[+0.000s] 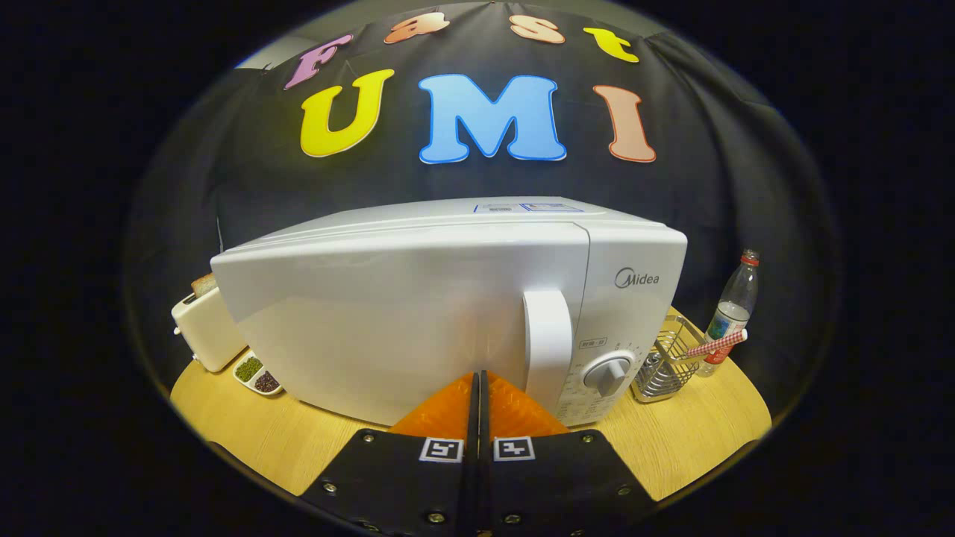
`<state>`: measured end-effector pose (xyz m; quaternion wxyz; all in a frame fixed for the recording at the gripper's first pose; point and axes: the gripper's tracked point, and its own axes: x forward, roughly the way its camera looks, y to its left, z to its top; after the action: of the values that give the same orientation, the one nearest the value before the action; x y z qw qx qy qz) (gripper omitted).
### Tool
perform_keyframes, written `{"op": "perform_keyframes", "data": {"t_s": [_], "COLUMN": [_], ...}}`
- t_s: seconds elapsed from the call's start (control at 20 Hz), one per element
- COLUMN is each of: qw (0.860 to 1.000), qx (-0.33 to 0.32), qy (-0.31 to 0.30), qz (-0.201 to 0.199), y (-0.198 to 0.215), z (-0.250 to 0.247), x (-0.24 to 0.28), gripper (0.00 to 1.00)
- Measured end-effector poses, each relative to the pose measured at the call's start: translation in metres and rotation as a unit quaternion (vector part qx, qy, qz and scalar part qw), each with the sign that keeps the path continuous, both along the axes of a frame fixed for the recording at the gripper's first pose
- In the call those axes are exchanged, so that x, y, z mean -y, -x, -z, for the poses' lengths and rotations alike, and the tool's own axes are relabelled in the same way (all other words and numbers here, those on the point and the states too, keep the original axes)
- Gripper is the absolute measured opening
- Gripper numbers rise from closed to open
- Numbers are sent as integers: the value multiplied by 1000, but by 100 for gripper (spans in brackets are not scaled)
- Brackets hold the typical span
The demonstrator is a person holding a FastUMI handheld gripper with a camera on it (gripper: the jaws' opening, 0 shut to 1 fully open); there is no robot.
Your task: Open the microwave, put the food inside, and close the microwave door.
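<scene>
The gripper (478, 384) is clenched, its two fingers pressed together with nothing between them, and the tips are at the closed door of the white microwave (418, 298), just beside the door handle (548, 347). The microwave stands in the middle of the wooden table (694, 440). A toaster (203, 328) and a small divided dish (257, 373) are at the table's left edge. A wire basket (664, 365) and a water bottle (735, 306) are near the right edge.
</scene>
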<state>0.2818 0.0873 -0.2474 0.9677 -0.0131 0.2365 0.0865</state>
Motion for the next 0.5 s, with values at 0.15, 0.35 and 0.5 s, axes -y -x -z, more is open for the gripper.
{"op": "perform_keyframes", "data": {"t_s": [0.15,0.35,0.5], "qw": [999,999,999], "qx": [25,40,46], "qy": [21,14,-7], "qz": [-20,-19,-4], "y": [24,54,74], "z": [-18,-40,-59], "x": [-1,5,10], "gripper": [1,1,1]}}
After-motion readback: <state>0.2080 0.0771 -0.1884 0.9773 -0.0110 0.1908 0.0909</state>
